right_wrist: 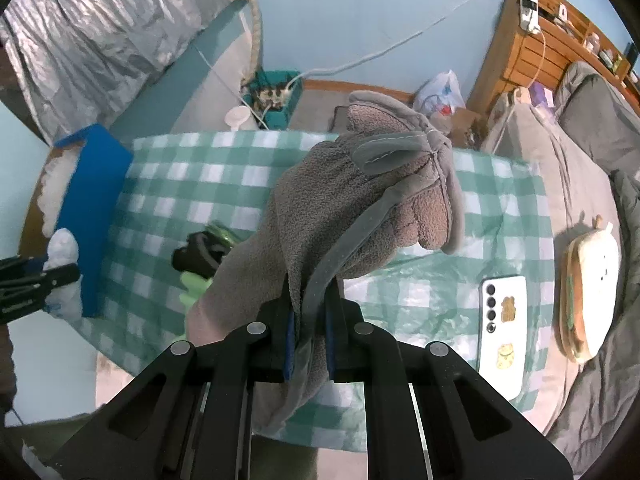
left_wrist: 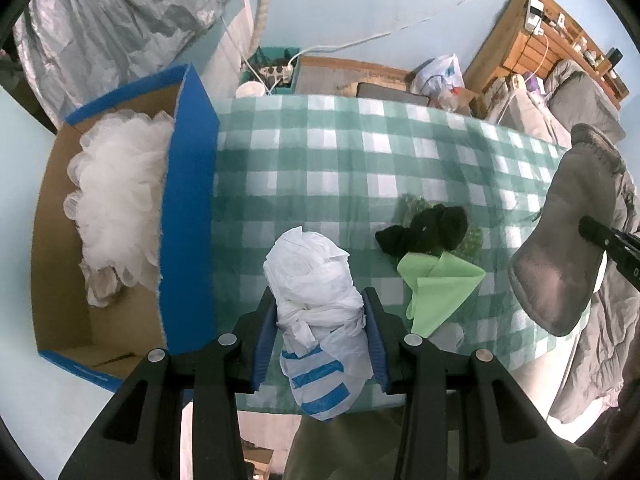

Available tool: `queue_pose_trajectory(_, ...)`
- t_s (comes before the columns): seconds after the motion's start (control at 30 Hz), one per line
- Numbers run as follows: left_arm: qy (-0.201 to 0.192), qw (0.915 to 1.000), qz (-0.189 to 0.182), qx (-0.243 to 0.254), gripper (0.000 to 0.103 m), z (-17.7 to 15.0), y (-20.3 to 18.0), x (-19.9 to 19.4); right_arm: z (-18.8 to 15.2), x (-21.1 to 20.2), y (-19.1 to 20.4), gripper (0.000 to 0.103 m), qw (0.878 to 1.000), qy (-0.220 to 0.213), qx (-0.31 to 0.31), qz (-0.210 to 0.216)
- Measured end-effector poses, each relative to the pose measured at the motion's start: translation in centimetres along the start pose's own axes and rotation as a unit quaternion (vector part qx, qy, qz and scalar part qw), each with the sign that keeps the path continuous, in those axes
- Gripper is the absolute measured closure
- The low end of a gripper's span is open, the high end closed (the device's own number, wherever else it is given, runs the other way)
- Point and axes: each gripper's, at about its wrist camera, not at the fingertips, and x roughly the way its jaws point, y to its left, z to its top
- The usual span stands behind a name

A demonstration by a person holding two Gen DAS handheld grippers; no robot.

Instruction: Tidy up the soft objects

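My left gripper [left_wrist: 320,316] is shut on a crumpled white plastic bag with blue stripes [left_wrist: 316,280], held above the near edge of the checked table. My right gripper [right_wrist: 311,316] is shut on a grey fleece glove [right_wrist: 360,200] and holds it up over the table; the glove also shows at the right of the left wrist view [left_wrist: 568,232]. A blue cardboard box [left_wrist: 188,220] stands at the table's left with a white mesh puff [left_wrist: 116,196] inside. A black soft item [left_wrist: 428,228] and a green cloth [left_wrist: 436,288] lie on the table.
The table has a green-and-white checked cover [left_wrist: 340,152]. A white phone [right_wrist: 502,320] lies on its right side. A bed with grey bedding [right_wrist: 592,200] and a plush toy [right_wrist: 592,288] is to the right. A power strip in a teal crate [right_wrist: 276,96] sits behind the table.
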Motion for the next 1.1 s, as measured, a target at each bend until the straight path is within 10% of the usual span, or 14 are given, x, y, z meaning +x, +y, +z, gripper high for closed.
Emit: queue_pose_trajectory(1.1,-0.061,0.9966,0.015,-0.053,0.062,0.6,4.7,-5.9,4.7,-3.4,8.4,0.094,0.994,-0.043,-0.074,0.067)
